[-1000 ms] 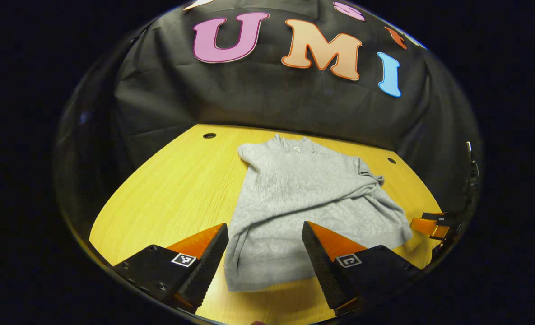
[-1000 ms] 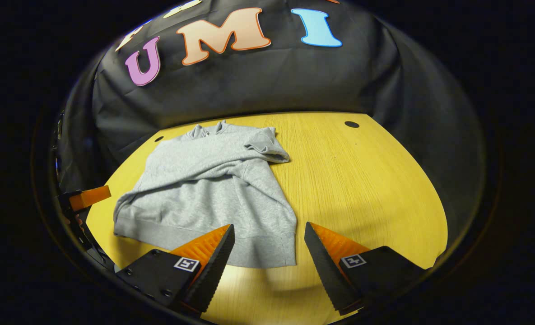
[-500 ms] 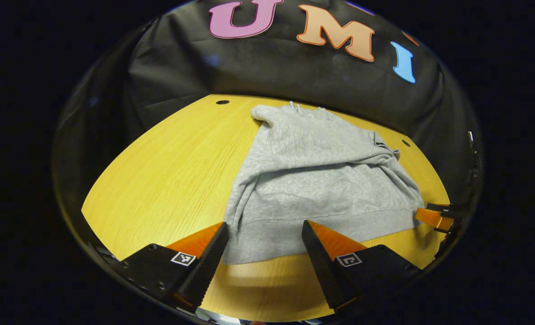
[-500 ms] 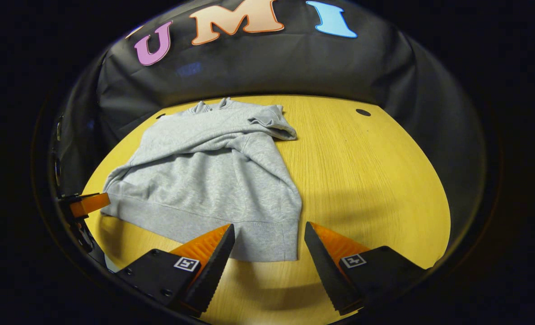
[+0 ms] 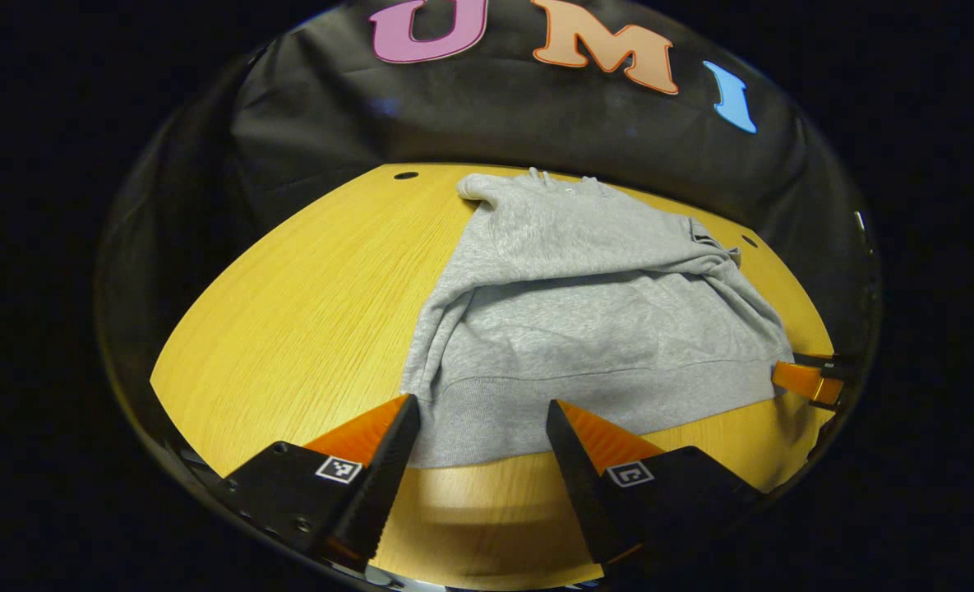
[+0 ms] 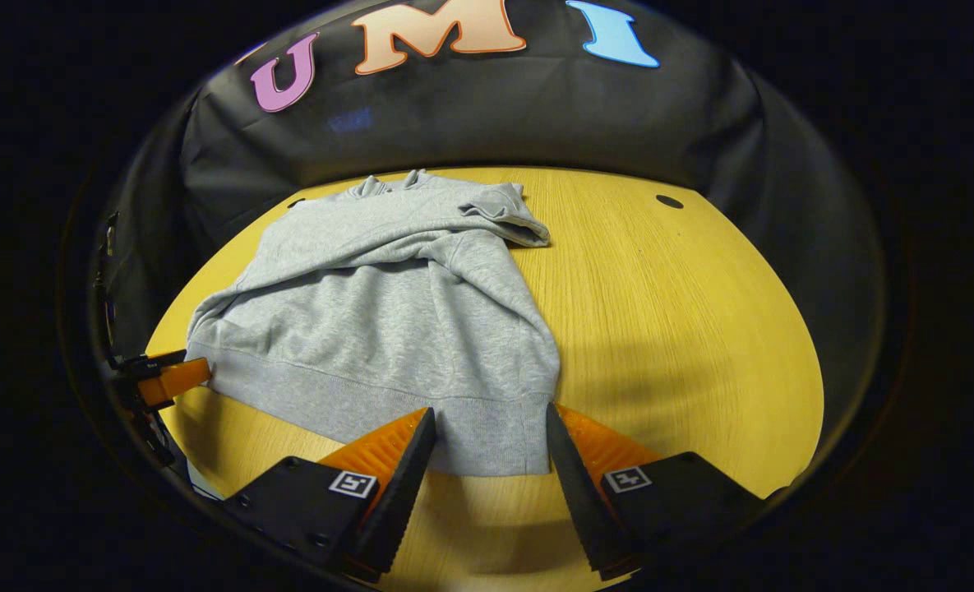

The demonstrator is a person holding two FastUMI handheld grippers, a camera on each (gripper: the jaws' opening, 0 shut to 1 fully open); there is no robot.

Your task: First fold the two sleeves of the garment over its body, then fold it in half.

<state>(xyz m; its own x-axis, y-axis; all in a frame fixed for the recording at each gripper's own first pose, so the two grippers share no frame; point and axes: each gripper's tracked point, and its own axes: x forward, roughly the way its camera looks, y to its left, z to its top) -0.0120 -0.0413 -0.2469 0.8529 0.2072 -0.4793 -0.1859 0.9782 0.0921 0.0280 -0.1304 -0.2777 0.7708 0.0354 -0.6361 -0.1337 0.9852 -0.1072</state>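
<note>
Two grippers at the sweatshirt's bottom edge

Both sleeves of the gray sweatshirt [image 5: 593, 329] lie folded across its body. The sweatshirt rests flat on the yellow wooden table [image 5: 306, 304], with its collar [image 6: 392, 182] at the far side by the black cloth wall [image 6: 470, 115].

The left gripper [image 5: 478, 411] sits at the sweatshirt's near left corner. Its fingers are spread wide with the hem [image 5: 536, 407] between them, and they hold nothing. The right gripper [image 6: 487, 419] sits at the sweatshirt's near right corner. Its fingers are also apart, one on each side of that corner, not pinching it. I cannot tell if they touch the cloth.
</note>
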